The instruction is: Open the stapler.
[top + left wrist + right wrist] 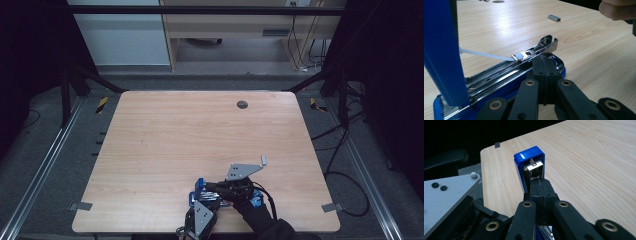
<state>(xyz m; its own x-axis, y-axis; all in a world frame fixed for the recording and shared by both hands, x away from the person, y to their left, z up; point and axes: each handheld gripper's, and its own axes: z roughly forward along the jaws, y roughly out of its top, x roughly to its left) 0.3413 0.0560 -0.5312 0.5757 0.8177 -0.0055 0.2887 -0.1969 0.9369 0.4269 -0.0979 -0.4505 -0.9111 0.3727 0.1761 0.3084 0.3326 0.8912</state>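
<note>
- No brand, label or writing is reading clearly anywhere.
- Left gripper point(544, 75) is sitting with its jaws pressed together; they are lying against the near side of the stapler's point(506, 72) chrome rail, but whether anything is pinched between them cannot be told.
- Right gripper point(541, 195) is likewise showing its jaws closed flush, tips touching the blue lid's point(529, 157) underside metal; a real grasp cannot be told.
- Stapler is lying open at the near edge of the table point(200, 130), right of centre, blue base down, chrome magazine with spring exposed, white pusher strip point(486, 55) stretching from the raised lid to the rail.
- In the high view both grippers point(200, 220) point(240, 187) are crowding over the stapler point(199, 190), grey plates on top, a dark sleeve point(260, 220) coming in from the near edge.
- A staple block point(554, 17) is lying on the wood, well apart, beyond the stapler.
- A dark round grommet point(242, 104) is sitting near the table's far edge.
</note>
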